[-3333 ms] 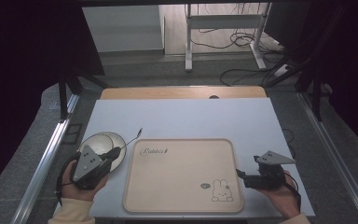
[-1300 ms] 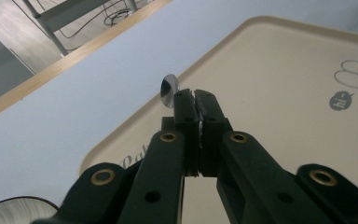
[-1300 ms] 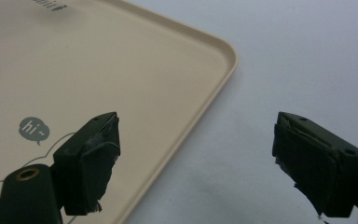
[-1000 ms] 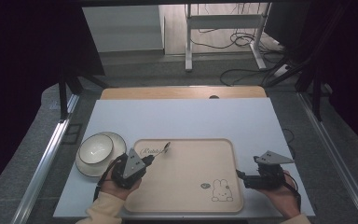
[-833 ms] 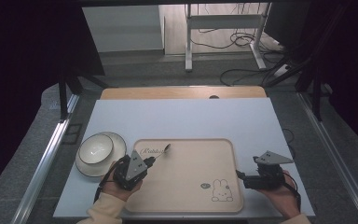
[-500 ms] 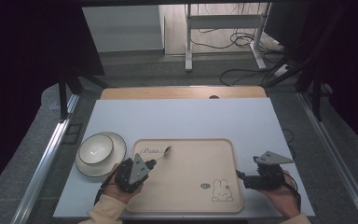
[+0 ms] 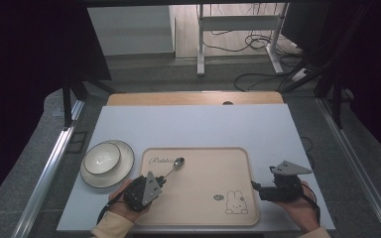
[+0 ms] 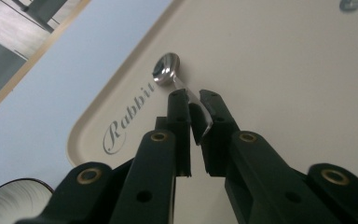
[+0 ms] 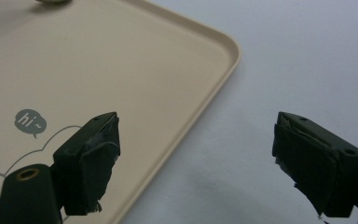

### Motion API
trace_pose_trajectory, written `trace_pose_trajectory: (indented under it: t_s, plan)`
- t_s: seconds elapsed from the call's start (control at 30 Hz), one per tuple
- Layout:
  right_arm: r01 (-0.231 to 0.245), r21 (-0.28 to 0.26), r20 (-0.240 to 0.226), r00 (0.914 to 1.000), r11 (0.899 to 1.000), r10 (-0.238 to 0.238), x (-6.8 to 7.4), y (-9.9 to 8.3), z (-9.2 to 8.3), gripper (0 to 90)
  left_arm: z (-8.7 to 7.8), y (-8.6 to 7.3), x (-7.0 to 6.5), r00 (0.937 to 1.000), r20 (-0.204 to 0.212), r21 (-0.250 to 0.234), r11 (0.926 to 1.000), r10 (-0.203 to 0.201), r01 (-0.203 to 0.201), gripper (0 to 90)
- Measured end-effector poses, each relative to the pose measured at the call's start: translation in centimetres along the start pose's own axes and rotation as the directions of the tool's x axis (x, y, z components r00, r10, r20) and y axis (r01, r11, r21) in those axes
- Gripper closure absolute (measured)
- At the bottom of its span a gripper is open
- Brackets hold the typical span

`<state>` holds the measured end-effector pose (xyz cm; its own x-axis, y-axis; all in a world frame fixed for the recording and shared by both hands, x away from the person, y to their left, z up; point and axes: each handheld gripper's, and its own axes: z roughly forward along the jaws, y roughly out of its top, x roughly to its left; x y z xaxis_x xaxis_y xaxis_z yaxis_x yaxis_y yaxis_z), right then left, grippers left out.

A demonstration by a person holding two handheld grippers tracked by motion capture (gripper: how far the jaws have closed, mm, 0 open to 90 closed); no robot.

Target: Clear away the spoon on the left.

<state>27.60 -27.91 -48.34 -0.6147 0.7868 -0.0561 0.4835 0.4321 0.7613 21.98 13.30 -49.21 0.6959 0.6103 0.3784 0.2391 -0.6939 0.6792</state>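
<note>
Pale blue table (image 7: 193, 129) held a beige tray (image 7: 206, 208) with a rabbit picture. On the tray lay a shiny spoon (image 8: 168, 71), its round end near the word "Rabbit". The left gripper (image 8: 193, 100) had its jaws pinched on the spoon's handle. The right gripper (image 9: 196, 154) sat over the tray's right edge, jaws wide apart and holding nothing. A white bowl (image 7: 101, 158) sat on a plate (image 7: 124, 171) left of the tray.

A tray (image 7: 198, 186) lies on the desk (image 7: 193, 126) at lower centre of the high view, with a bowl (image 7: 101, 158) on a plate (image 7: 120, 168) just to its left. A spoon (image 7: 174, 164) lies in the tray's upper left part, beside the left gripper (image 7: 162, 179). The right gripper (image 7: 256, 187) sits at the tray's right edge, lower right of the frame.
</note>
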Motion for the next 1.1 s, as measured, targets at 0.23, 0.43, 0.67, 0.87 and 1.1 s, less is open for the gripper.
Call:
trace_pose_trajectory:
  t_s: [0.23,0.43,0.67,0.87,1.1]
  plan:
    - [0.005,0.009,0.006,1.0000,1.000,-0.005,0.1,-0.1,0.1,15.1,0.8,-0.1,-1.0,0.9979,0.062,0.049,0.9985,0.020,-0.023,79.3]
    - [0.005,0.013,0.009,0.9999,1.000,-0.005,0.1,-0.1,0.1,15.1,1.3,-0.2,-1.2,0.9931,0.113,0.079,0.9961,0.031,-0.040,73.2]
    - [0.002,0.013,0.012,0.9999,1.000,-0.002,0.1,-0.1,0.1,15.1,1.7,-0.6,-1.1,0.9837,0.179,0.108,0.9935,0.017,-0.036,58.3]
    - [-0.003,0.012,0.016,0.9999,1.000,0.002,-0.1,-0.1,0.1,15.1,1.2,-0.7,0.1,0.9680,0.243,0.111,0.9931,-0.064,0.037,26.8]
    - [-0.003,0.013,0.022,0.9998,1.000,0.003,-0.1,-0.1,0.0,15.2,0.6,-0.5,0.8,0.9634,0.235,0.061,0.9912,-0.129,0.117,17.0]
